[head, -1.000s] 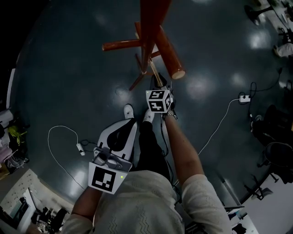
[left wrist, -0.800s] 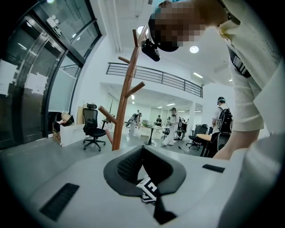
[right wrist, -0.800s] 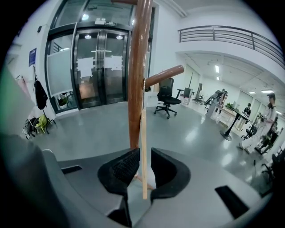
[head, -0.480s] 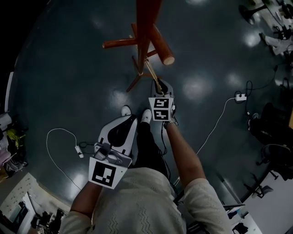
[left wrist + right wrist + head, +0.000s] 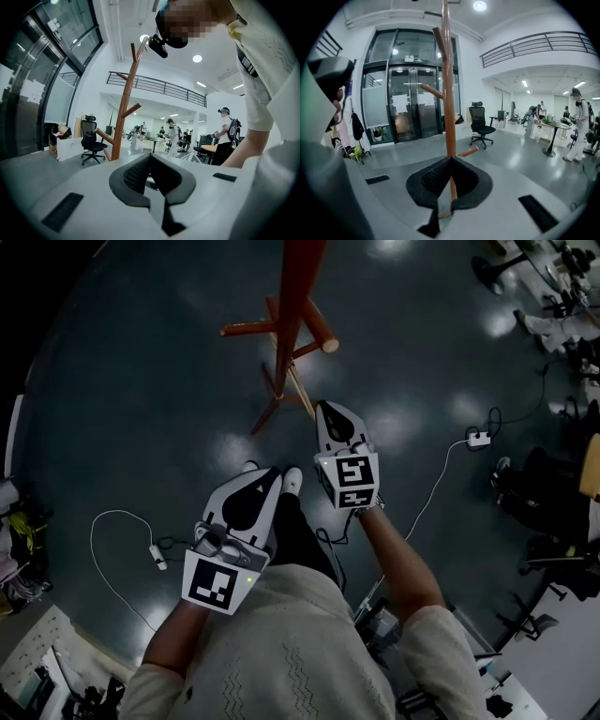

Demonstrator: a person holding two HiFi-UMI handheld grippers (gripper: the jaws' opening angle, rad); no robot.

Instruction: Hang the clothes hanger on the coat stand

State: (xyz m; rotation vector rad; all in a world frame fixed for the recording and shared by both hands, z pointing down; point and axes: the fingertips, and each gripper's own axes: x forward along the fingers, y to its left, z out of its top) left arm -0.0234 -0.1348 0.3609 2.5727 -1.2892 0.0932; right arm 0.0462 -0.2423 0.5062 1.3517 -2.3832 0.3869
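At 12 o'clock: coat stand (image 5: 298,296)
Right gripper (image 5: 325,409): jaws clamped on clothes hanger (image 5: 453,186)
Left gripper (image 5: 270,473): jaws together, empty

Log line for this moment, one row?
left gripper shut, empty | right gripper shut on clothes hanger | coat stand ahead, not yet hung

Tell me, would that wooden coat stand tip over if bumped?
Probably rigid: the coat stand looks like solid wood. Tall and slim, it might rock if shoved high up. Its jutting pegs could catch a passing bump.
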